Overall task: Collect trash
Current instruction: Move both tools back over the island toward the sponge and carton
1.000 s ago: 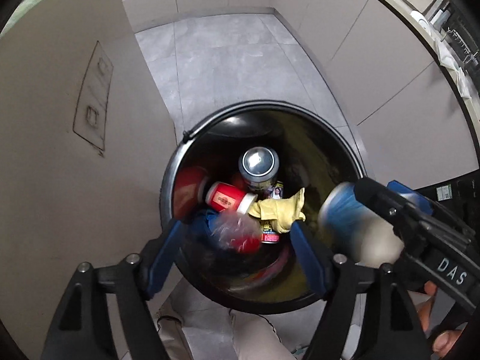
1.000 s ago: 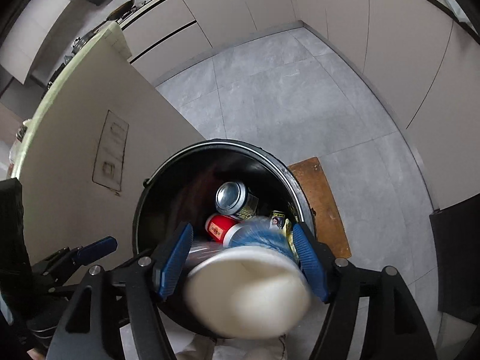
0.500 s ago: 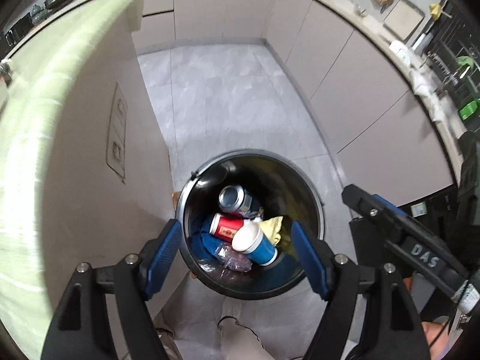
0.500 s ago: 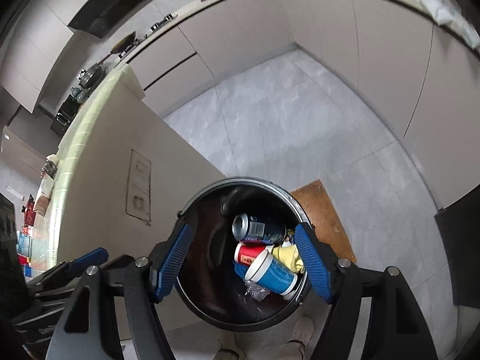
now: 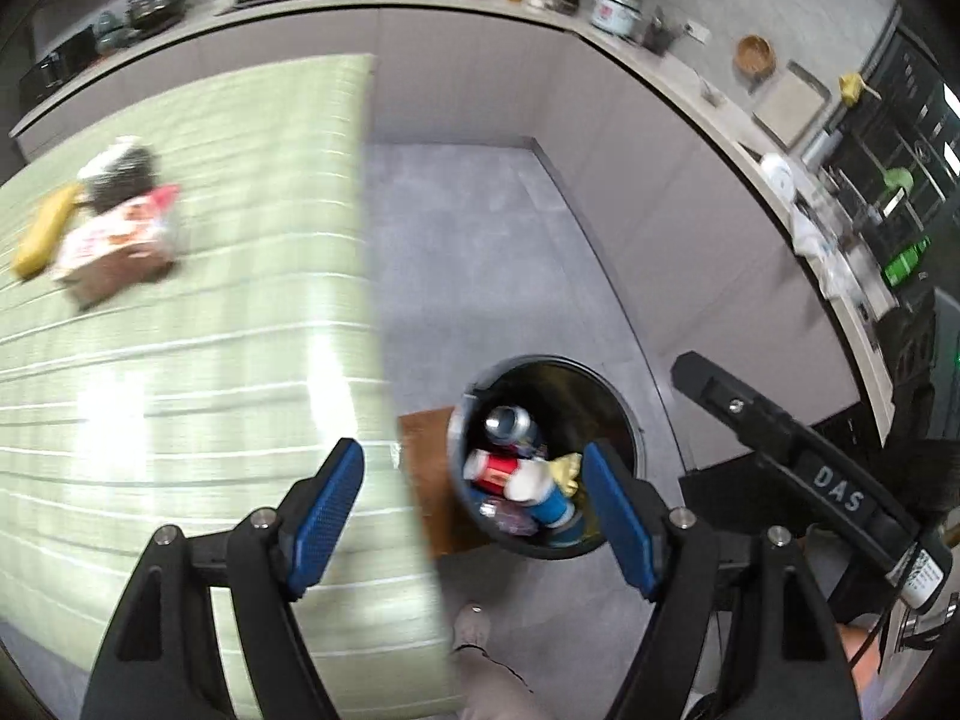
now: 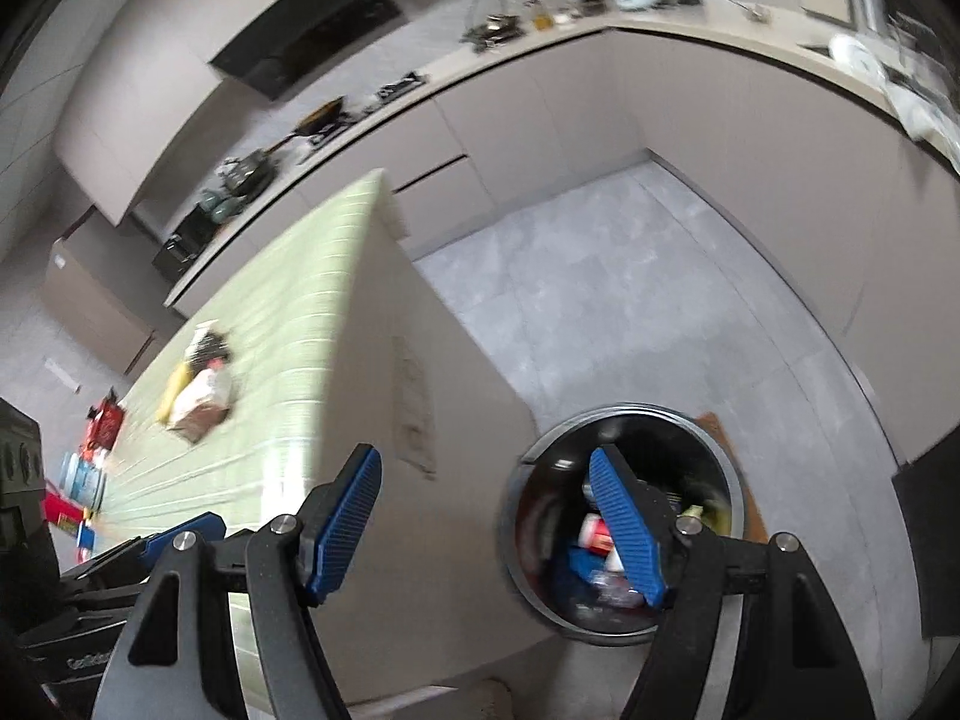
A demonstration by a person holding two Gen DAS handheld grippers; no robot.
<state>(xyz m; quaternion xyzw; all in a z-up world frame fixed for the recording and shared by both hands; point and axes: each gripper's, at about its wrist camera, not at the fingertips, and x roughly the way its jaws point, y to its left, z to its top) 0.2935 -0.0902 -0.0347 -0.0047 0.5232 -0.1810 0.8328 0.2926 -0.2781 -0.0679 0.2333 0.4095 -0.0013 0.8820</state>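
Two tools: left tool [image 5: 474, 516] and right tool [image 6: 486, 531], both spread wide and holding nothing.
Bin [image 5: 633, 420]: round, dark, on the floor beside the bench; holds a silver can [image 5: 509, 423], a red can [image 5: 495, 469], a blue paper cup [image 5: 540, 495] and a yellow glove [image 5: 567, 471].
Bench [image 5: 198, 396]: green striped top, well above the bin's rim.
Trash left on bench: a yellow piece [image 5: 45, 234], a crumpled wrapper [image 5: 114, 249] and a dark lump [image 5: 123, 171], clustered touching one another; more red and blue items [image 6: 90, 456] farther along in the right view, blurred.
Risk, grasp: the clustered pieces probably drag each other or slip free, since a tool can close on only one.
Risk, carry: light wrappers may fall short of the bin onto the floor.
Risk, bin: its contents sit heaped, so a round item might roll off the pile.
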